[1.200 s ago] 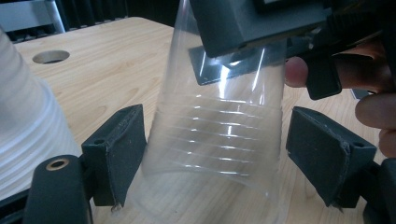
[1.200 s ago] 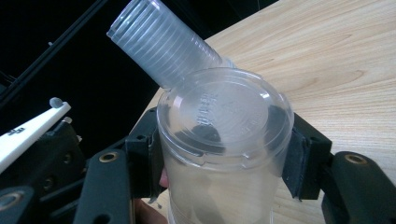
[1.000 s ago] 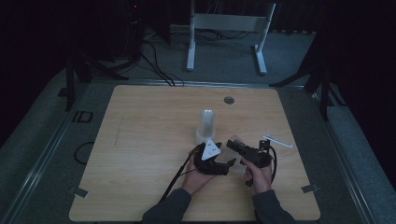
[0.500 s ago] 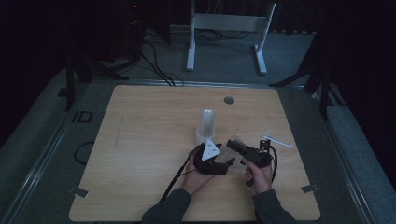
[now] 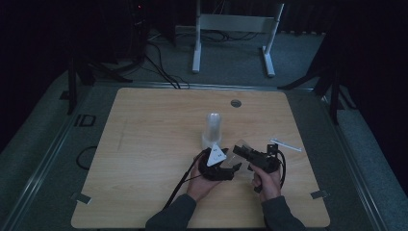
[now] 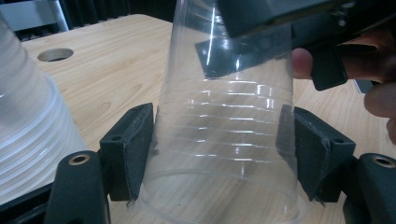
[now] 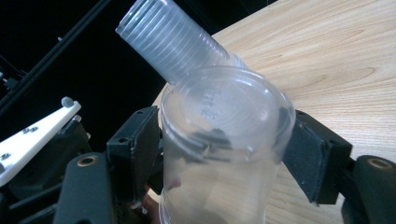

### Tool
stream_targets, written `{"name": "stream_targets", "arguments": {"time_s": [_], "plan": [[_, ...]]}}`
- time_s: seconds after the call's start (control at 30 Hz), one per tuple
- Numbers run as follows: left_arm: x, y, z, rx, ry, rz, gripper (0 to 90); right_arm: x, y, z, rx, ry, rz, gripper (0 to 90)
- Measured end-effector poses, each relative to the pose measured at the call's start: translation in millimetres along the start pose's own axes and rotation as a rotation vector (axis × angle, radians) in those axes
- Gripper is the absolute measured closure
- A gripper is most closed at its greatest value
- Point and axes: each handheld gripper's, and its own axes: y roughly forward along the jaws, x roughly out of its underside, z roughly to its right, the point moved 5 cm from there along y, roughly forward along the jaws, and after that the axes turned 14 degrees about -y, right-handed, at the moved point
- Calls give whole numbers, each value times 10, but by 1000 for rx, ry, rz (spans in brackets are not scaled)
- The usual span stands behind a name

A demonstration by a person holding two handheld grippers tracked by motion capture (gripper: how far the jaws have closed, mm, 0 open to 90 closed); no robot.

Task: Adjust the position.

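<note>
The table [image 5: 144,144] carried a stack of cups [image 5: 212,129] just beyond the left hand-held gripper [image 5: 230,172]. A clear cup [image 6: 224,135] lay level between both, base toward the right hand-held gripper [image 5: 242,150]. The left's jaws had just closed on its rim end; the right's were opening, pads beside the base.

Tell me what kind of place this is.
Probably a dim lab or recording room: a bare wooden table with a cable hole, loose cables on the grey floor, and a white metal stand behind.
</note>
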Motion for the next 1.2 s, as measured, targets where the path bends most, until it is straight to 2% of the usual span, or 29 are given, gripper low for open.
{"name": "stream_targets", "arguments": {"time_s": [0.37, 0.8, 1.2], "plan": [[-47, -77, -103, -8, -14, -5, 290, 6, -42, -40, -8, -42, -26, 290], [-84, -153, -164, -16, -11, -11, 294, 19, -118, 13, 6, -45, -32, 295], [-122, -238, -204, -10, 17, -29, 294, 36, -163, 40, 62, -112, -75, 327]]}}
